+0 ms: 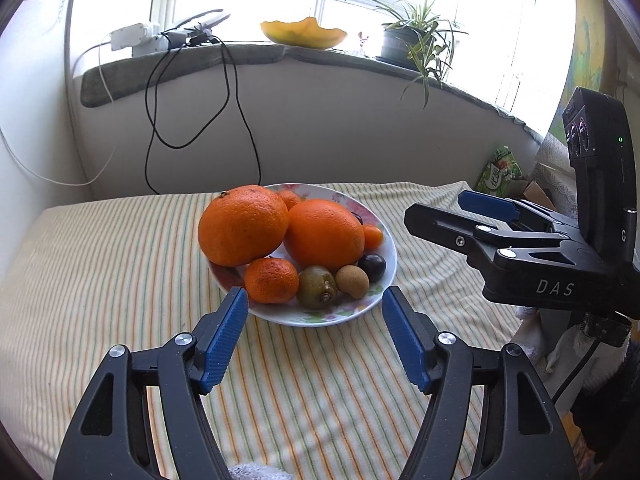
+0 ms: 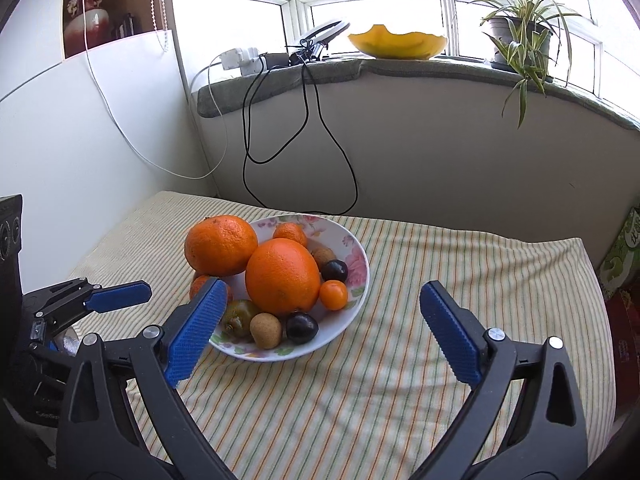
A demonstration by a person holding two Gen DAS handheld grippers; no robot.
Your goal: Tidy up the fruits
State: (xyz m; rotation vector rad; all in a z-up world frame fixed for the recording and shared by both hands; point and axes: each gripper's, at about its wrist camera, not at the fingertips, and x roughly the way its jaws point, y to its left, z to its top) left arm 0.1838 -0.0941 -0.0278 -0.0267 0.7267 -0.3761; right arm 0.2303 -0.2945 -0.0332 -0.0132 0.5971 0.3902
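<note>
A flowered plate (image 1: 300, 318) (image 2: 357, 250) on the striped cloth holds two large oranges (image 1: 242, 224) (image 1: 325, 234), a mandarin (image 1: 271, 280), a kiwi (image 1: 317, 286), a brown round fruit (image 1: 352, 281), a dark fruit (image 1: 372, 267) and a small orange (image 1: 373, 237). My left gripper (image 1: 316, 294) is open at the plate's near rim, with nothing between its fingers. My right gripper (image 2: 324, 286) is open wide, a little short of the plate's right side, and holds nothing. It also shows in the left wrist view as the right gripper (image 1: 434, 207), to the right of the plate.
The striped cloth (image 2: 460, 280) covers the table up to the wall. Black cables (image 2: 312, 120) hang from the window sill, which carries a yellow bowl (image 2: 398, 42), a potted plant (image 2: 520, 36) and a power strip (image 2: 240, 58). A green package (image 2: 624, 256) stands at the right edge.
</note>
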